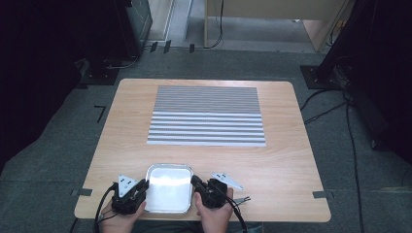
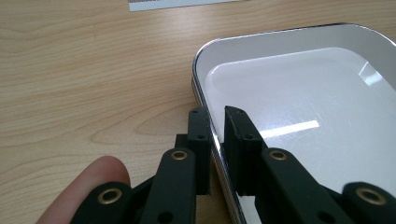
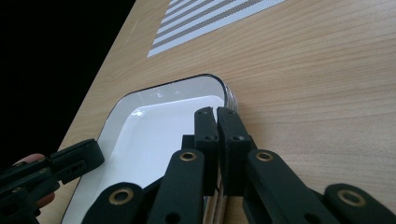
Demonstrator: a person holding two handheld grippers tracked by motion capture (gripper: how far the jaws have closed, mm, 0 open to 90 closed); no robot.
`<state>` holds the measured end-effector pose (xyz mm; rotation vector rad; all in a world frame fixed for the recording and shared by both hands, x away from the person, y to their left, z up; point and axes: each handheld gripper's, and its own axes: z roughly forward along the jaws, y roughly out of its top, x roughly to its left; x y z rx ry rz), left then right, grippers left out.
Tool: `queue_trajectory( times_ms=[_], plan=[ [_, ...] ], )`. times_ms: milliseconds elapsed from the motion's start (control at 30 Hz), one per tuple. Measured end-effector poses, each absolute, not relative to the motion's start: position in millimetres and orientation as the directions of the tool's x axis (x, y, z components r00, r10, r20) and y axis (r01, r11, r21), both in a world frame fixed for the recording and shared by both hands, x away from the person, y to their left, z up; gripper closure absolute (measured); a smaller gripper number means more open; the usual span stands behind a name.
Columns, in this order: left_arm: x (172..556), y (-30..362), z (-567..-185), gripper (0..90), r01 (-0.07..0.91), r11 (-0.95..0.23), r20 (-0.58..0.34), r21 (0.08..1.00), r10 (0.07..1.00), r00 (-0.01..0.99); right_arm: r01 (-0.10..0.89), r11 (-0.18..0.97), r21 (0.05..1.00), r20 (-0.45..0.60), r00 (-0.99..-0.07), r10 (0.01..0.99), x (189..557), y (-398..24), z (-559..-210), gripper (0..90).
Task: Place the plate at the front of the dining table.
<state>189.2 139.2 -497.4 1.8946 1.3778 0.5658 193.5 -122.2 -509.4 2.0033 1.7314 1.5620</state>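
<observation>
High view first: a person's two hands come in at the near edge of the tabletop (image 1: 291,160), each holding a gripper, with a shallow white tray (image 1: 168,194) between them. On the left, the left gripper (image 1: 141,186) has its fingers (image 2: 200,135) closed on the tray's left rim; the left gripper view shows one finger outside the wall and one inside, pinching the thin chrome-edged lip. On the right, the right gripper (image 1: 197,183) does the same on the opposite rim, and in the right gripper view its fingers (image 3: 205,128) sit pressed nearly together with the rim caught between them, close to the tray's far right corner.

My worry is the hold itself. Each pinch is on a thin, glossy lip, so if the two hands lift unevenly or pull apart, I judge the rim could slide out of one pair of fingers and the tray would tip or drop onto the wood. The tray also sits right at the near edge, so a slip toward the person could send it off the tabletop.

Beyond it lies a striped grey-and-white mat (image 1: 206,116) on pale wood grain. Grey carpet, trailing cables and dark stands surround the tabletop.
</observation>
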Motion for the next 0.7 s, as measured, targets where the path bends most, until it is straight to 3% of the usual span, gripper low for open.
queue_trajectory(
  times_ms=[467, 700],
  plan=[
    [190.0, 139.1, -499.3, 79.7, 0.628, -0.18, -0.059, 0.757, 0.939, 0.34, 0.724, -0.389, 0.569, 0.665, -0.127, 0.736, 194.7, -124.6, -515.0, 87.9],
    [190.4, 138.4, -500.5, 79.2, 0.633, -0.178, -0.06, 0.753, 0.94, 0.336, 0.749, -0.438, 0.498, 0.732, -0.092, 0.675, 197.5, -131.7, -517.6, 89.2]
  ],
)
